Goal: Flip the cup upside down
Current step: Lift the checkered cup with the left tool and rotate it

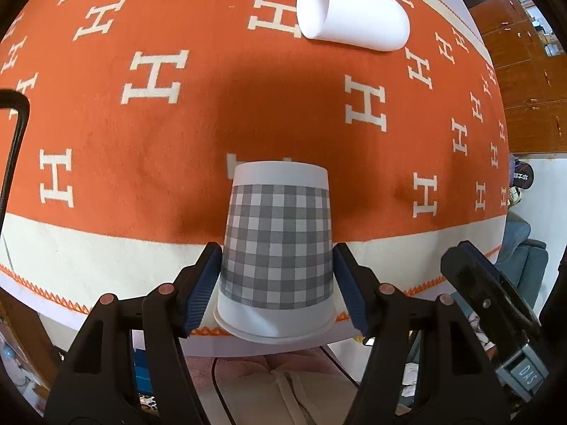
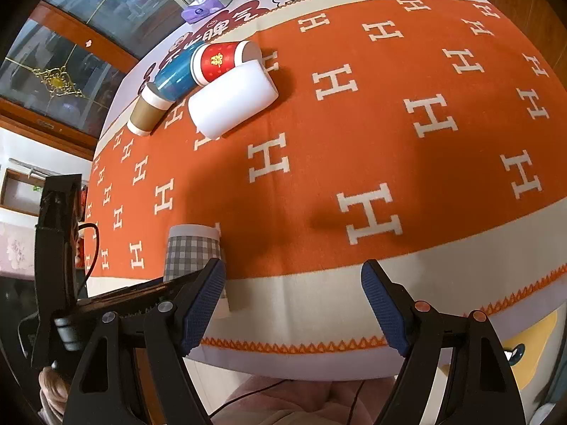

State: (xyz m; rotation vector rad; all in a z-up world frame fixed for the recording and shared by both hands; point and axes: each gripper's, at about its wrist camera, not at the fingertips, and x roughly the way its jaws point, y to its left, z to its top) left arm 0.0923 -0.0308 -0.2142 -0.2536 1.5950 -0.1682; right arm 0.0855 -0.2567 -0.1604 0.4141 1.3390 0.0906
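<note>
The checked cup [image 1: 276, 248] stands upside down on the cloth [image 1: 141, 134], at its cream border near the table's front edge, rim down and base up. The left gripper [image 1: 276, 283] has its blue pads [image 1: 202, 283] on either side of the cup's lower wall, touching it or very nearly so; the jaws look closed on the cup. From the right wrist view the same cup [image 2: 193, 248] shows behind that gripper's left finger, partly hidden.

The right gripper [image 2: 294, 304] hangs just beside the cup, over the cloth's front border, its jaws spread wide with nothing between them.

Well beyond the cup, toward the far side of the cloth, a white cup [image 2: 232, 101] lies on its side. Touching or just beside it lie a red cup [image 2: 221, 60], a blue cup [image 2: 177, 72] and a brown cup [image 2: 149, 109], also tipped over. A purple tissue pack [image 2: 205, 3] sits farther back still.
</note>
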